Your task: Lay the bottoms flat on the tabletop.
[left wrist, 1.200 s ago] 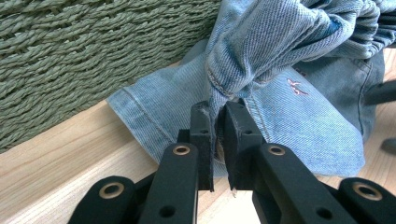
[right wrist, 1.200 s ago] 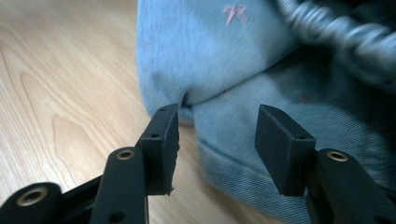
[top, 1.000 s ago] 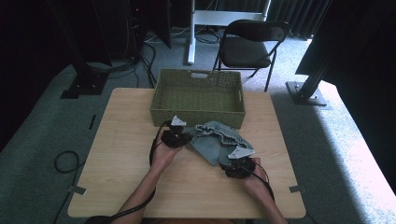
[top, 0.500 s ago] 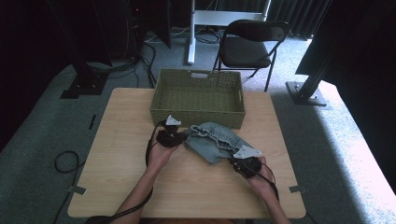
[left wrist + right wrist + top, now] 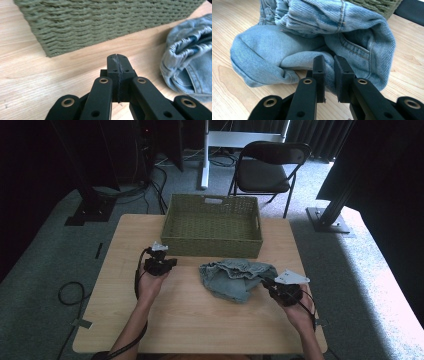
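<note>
Left claw (image 5: 161, 262) now off jeans (image 5: 235, 277)

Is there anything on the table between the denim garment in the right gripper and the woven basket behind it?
Nothing visible. The right gripper is shut on a fold of the denim garment, and only bare table lies between it and the near wall of the basket.

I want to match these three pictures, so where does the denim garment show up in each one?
High view: denim garment at table centre, before the basket.
Left gripper view: at the right edge.
Right gripper view: across the middle, pinched by the right claw.
Shared landmark: the green woven basket.
</note>
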Available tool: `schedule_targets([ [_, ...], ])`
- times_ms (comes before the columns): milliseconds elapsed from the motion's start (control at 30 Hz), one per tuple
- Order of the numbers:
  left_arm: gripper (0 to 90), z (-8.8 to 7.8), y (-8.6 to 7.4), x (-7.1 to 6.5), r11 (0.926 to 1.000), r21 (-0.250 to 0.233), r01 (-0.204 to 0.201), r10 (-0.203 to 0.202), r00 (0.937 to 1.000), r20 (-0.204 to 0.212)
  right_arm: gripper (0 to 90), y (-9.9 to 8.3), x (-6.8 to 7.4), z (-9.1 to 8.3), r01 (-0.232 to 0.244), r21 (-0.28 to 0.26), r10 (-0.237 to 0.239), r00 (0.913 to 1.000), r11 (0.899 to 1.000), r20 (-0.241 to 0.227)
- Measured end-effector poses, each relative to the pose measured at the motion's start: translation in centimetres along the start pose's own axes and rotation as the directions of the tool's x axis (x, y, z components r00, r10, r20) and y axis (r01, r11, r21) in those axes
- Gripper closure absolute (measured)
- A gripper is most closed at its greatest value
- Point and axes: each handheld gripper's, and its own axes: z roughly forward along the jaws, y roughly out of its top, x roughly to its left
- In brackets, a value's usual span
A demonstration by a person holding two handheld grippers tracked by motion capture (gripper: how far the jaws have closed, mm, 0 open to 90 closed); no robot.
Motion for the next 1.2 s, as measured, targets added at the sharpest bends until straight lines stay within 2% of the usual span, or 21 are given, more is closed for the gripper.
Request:
schedule_targets([
  [333,77.0,1.3,-0.4,-1.7,0.9986,0.027,-0.046,0.045,0.9983,0.036,80.4,0.5,0.2,0.2,0.003,-0.011,-0.003,1.0,1.0,-0.009],
  [400,75.0,1.5,-0.4,-2.5,0.9976,0.027,-0.064,0.063,0.9958,0.067,80.4,0.6,0.3,0.2,0.002,-0.015,-0.003,0.9999,1.0,-0.012],
  [533,69.6,1.7,-0.4,-3.5,0.996,0.022,-0.086,0.084,0.992,0.094,80.4,0.6,0.3,0.2,0.0,-0.021,0.0,0.9999,1.0,-0.014],
  [567,69.6,1.8,-0.3,-4.4,0.9935,0.015,-0.113,0.11,0.9863,0.123,80.4,0.6,0.3,0.3,-0.002,-0.023,0.002,0.9999,1.0,-0.013],
  [700,60.8,1.7,-0.1,-6.4,0.9879,-0.014,-0.155,0.155,0.9729,0.172,80.5,1.1,0.4,0.2,0.0,-0.043,0.0,1.0,0.999,-0.002],
  [767,58.7,1.6,0.0,-7.6,0.9818,-0.03,-0.187,0.19,0.9621,0.196,80.5,1.4,0.5,0.2,-0.001,-0.051,0.001,1.0,0.999,-0.002],
  [800,57.6,1.6,0.1,-8.2,0.9788,-0.033,-0.202,0.204,0.9539,0.22,80.5,1.5,0.4,0.2,-0.005,-0.054,0.005,1.0,0.999,-0.008],
  [867,55.2,1.6,0.2,-9.5,0.9685,-0.035,-0.246,0.247,0.9349,0.255,80.5,1.7,0.4,0.2,-0.009,-0.06,0.008,0.9999,0.998,-0.013],
  [933,53.4,1.6,0.2,-10.8,0.9583,-0.048,-0.282,0.283,0.9128,0.294,80.5,1.9,0.5,0.2,-0.008,-0.064,0.008,0.9999,0.998,-0.01],
  [1000,50.0,1.6,0.3,-12.0,0.9502,-0.062,-0.305,0.308,0.8928,0.328,80.5,2.0,0.5,0.2,-0.009,-0.07,0.008,0.9999,0.997,-0.008],
  [1033,48.5,1.6,0.3,-12.6,0.9448,-0.071,-0.32,0.324,0.8807,0.345,80.5,2.0,0.5,0.1,-0.011,-0.074,0.01,0.9999,0.997,-0.006],
  [1067,46.9,1.6,0.3,-13.2,0.9402,-0.082,-0.331,0.338,0.8717,0.355,80.5,2.1,0.5,0.1,-0.012,-0.076,0.011,0.9999,0.997,-0.007],
  [1100,45.4,1.6,0.4,-13.6,0.9376,-0.089,-0.336,0.345,0.8648,0.365,80.5,2.1,0.5,0.1,-0.014,-0.077,0.014,0.9999,0.997,-0.007],
  [1133,43.3,1.6,0.4,-13.6,0.9376,-0.089,-0.336,0.345,0.8648,0.365,80.5,2.1,0.5,0.1,-0.014,-0.077,0.014,0.9999,0.997,-0.007],
  [1167,43.3,1.6,0.4,-14.9,0.9258,-0.113,-0.361,0.375,0.8376,0.397,80.5,2.2,0.5,0.1,-0.014,-0.078,0.014,0.9999,0.997,-0.007],
  [1200,40.3,1.6,0.3,-15.5,0.9191,-0.123,-0.374,0.391,0.8257,0.407,80.5,2.2,0.6,0.2,-0.014,-0.078,0.013,0.9999,0.997,-0.01],
])
